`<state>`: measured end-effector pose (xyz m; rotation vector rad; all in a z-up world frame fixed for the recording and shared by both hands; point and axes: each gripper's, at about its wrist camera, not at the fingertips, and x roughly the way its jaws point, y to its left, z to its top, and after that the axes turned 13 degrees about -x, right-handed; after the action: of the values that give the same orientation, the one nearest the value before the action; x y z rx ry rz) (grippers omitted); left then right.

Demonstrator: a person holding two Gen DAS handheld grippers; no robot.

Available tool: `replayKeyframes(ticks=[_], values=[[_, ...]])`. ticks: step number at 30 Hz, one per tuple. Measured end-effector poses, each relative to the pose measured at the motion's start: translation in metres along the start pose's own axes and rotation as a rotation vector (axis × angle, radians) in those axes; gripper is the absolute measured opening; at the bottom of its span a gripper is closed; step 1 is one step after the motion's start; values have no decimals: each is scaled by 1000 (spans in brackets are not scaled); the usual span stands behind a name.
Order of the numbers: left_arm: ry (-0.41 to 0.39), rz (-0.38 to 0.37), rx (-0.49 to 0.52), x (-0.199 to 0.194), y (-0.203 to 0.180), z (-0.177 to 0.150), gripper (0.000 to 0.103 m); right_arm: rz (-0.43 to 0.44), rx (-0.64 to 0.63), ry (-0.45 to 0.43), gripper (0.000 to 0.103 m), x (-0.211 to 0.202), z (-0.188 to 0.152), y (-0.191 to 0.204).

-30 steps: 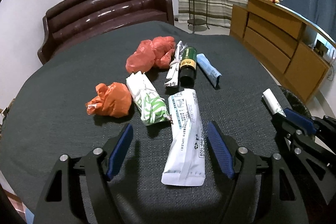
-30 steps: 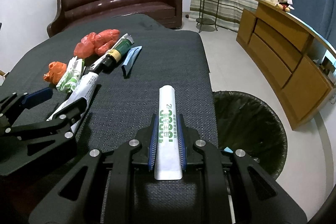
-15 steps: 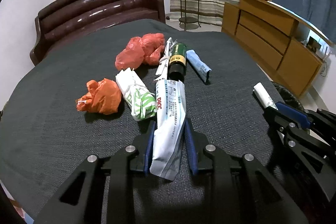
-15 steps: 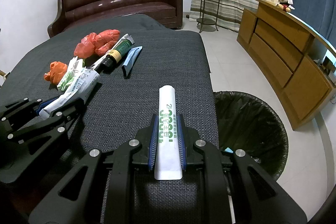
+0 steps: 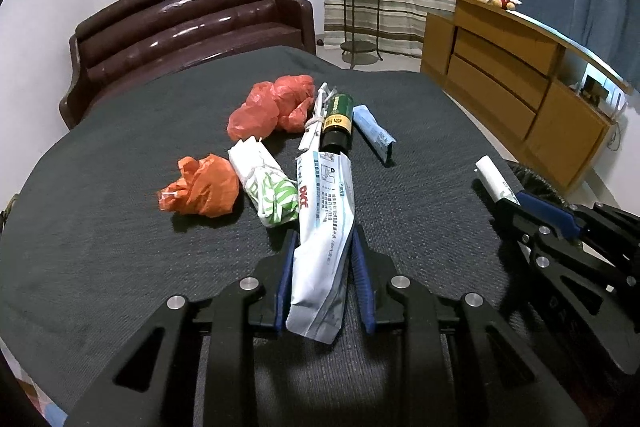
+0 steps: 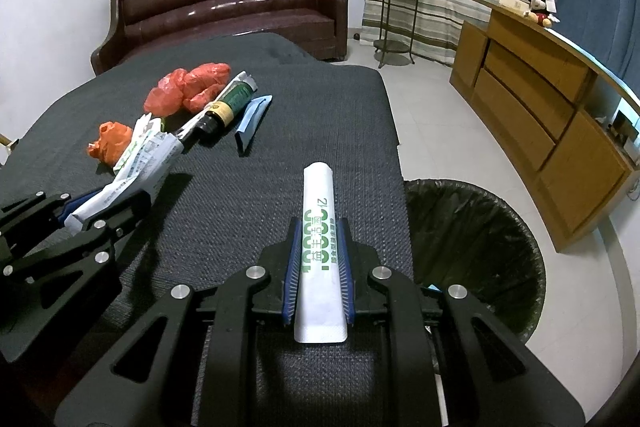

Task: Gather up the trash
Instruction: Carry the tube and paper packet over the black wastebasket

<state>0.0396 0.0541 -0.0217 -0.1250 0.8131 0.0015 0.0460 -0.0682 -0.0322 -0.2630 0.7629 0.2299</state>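
White pouch w/ blue print point(image 5: 324, 235) sits pinched in the left gripper point(image 5: 325, 279), jaws nearly closed, pads pressing its near end. Long axis runs away from the gripper toward the table's far edge, far tip almost touching the green tube point(image 5: 338, 123). Red lettering reads "DKC"; rest is small print, not legible.

White tube w/ green print point(image 6: 320, 247) is clamped in the right gripper point(image 6: 318, 275), jaws almost fully closed on its lower half, axis pointing fwd near the table's right edge. Green digits look like "1000!" plus Chinese chars; can't read them surely.

Key relation: black-lined bin point(image 6: 476, 251) stands on the floor just off the table's right edge, right of the right gripper. Right hand is nearer, so probably it drops first; left must cross over the table edge.

Still on the dark tabletop point(image 5: 120, 227), mid/left: two orange bags point(image 5: 200, 187), green-white wrapper point(image 5: 268, 191), blue sachet point(image 5: 374, 133).
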Motion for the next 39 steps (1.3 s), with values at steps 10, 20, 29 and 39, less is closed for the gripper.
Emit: replayKeyframes(ticks=[10,20,29,39], values=[[-42,-24,5,-18,-11,3,28,-37,12,-32,17,-16,2,-11],[-65,-63,37,-18,-39,10,28,-108,53,-28,17,-24,-7,-43],[-76,-109,84,-8,-77,15,28,-178,111,-16,17,-28,-17,-79],[-91,-148,152,4,-126,15,28,-230,175,10,17,-25,-32,-119]])
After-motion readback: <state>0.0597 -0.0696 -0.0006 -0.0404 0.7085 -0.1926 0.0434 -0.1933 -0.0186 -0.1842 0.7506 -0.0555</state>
